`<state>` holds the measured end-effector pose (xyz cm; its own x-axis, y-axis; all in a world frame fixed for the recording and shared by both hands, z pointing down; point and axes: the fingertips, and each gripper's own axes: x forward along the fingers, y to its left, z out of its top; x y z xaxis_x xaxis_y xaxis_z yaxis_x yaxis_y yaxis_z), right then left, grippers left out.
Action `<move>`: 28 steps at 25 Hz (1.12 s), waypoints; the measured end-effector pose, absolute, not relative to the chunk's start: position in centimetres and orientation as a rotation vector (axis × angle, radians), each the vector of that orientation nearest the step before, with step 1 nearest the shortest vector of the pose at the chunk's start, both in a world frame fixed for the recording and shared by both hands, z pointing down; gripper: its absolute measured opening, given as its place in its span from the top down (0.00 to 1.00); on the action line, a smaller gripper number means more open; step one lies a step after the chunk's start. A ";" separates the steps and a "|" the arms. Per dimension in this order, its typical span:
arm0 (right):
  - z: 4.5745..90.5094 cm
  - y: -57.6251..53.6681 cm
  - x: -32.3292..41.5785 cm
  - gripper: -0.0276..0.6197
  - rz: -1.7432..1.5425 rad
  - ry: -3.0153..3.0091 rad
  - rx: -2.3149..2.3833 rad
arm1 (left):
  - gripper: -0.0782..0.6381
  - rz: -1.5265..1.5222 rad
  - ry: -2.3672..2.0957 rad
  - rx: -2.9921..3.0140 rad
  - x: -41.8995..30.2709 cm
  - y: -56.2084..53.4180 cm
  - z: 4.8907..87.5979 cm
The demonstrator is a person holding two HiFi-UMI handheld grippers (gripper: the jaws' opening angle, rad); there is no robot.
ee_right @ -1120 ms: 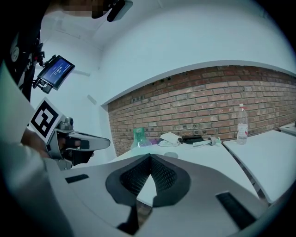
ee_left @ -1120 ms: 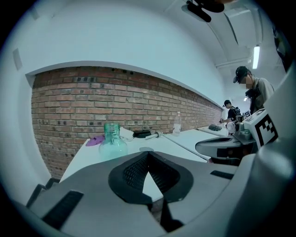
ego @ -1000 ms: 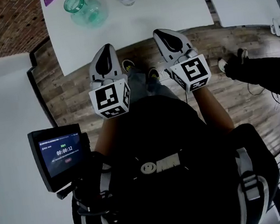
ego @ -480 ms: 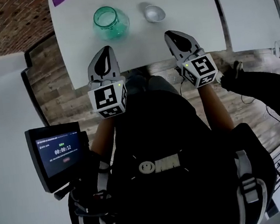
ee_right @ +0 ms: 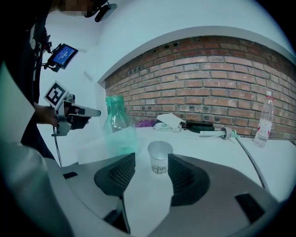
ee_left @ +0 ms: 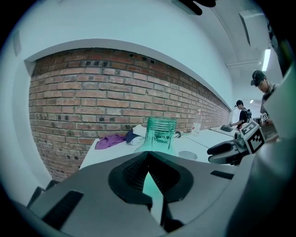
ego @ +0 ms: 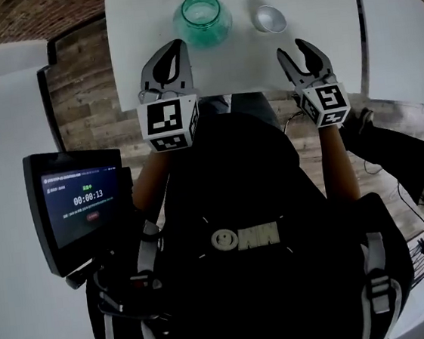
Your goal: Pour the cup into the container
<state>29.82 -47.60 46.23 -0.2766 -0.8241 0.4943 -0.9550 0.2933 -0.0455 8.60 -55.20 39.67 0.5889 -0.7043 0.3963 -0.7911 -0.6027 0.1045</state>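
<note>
Head view: left tongs closed near green jar; right tongs, just opening, empty, face round cup

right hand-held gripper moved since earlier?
Yes: the right hand-held gripper advanced over the table toward the cup; its jaws have just been opening, nothing between them.

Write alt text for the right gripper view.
The right tongs, just opened and empty, aim at a small white paper cup standing ahead on the white table. A translucent green plastic jar stands left of it, before a brick wall.
</note>
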 end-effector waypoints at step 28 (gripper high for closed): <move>55.0 -54.9 29.8 0.46 0.471 -2.157 1.485 | 0.90 0.449 -1.407 2.488 7.1 -58.6 39.0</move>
